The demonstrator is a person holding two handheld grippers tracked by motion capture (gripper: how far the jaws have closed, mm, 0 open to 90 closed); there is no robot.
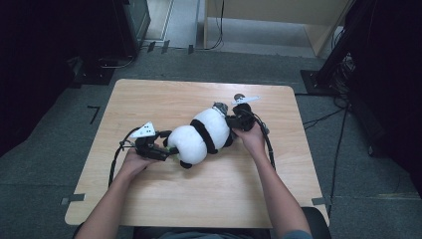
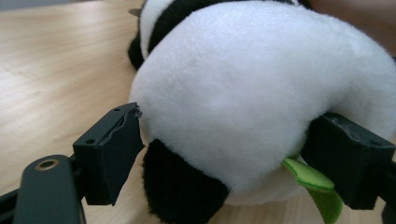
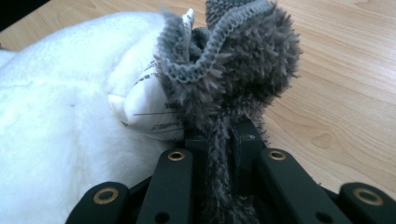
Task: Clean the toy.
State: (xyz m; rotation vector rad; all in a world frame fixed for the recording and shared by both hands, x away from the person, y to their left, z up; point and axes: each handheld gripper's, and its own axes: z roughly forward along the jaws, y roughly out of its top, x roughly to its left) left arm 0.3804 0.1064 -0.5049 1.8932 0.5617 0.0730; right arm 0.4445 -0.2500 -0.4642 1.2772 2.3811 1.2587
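Note:
A black-and-white plush panda (image 1: 201, 137) lies on its side in the middle of the wooden table (image 1: 199, 199). My left gripper (image 1: 166, 149) is at its lower left end. In the left gripper view its jaws stand wide on either side of the round white body (image 2: 261, 93), and the plush bulges between them, touching both tips. A green felt leaf (image 2: 317, 186) pokes out beside the right jaw. My right gripper (image 1: 230, 120) is at the panda's upper right end, shut on a grey fuzzy knitted cloth (image 3: 243, 60) beside a white printed label (image 3: 144, 112).
Bare tabletop surrounds the panda on all sides. Cables (image 1: 333, 149) trail over the grey floor to the right of the table. Dark stands (image 1: 338, 55) and a light wooden cabinet (image 1: 278, 15) stand beyond the far edge.

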